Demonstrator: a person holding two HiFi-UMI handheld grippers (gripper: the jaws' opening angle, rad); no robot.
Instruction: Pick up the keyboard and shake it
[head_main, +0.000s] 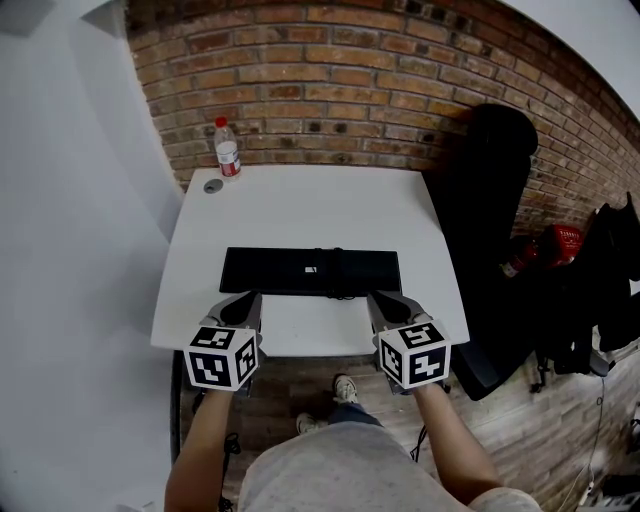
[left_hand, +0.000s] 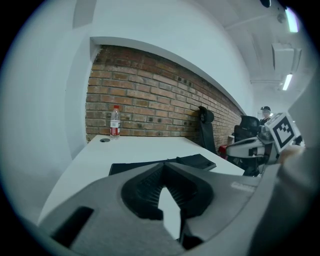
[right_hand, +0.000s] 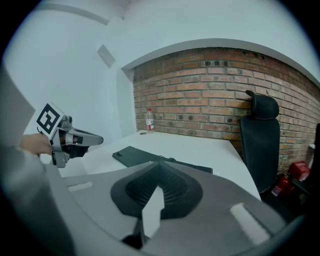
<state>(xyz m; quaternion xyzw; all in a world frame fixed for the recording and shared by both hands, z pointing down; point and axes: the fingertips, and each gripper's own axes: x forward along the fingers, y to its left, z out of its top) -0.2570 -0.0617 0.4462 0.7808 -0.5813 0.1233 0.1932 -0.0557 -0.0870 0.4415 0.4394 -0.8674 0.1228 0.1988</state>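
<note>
A black keyboard (head_main: 310, 270) lies flat across the near half of the white table (head_main: 300, 205), its cable bunched at the middle. My left gripper (head_main: 243, 305) hovers over the table's front edge just short of the keyboard's left end. It is shut, with nothing between its fingers. My right gripper (head_main: 388, 303) hangs likewise at the keyboard's right end, also shut and empty. In the left gripper view the jaws (left_hand: 164, 164) meet tip to tip in front of the keyboard (left_hand: 196, 161). The right gripper view shows closed jaws (right_hand: 159, 176) before the keyboard (right_hand: 134, 155).
A plastic water bottle (head_main: 227, 148) and a round cable grommet (head_main: 213, 185) sit at the table's far left corner by the brick wall. A black office chair (head_main: 490, 210) stands right of the table, with a red object (head_main: 558, 243) and dark bags beyond.
</note>
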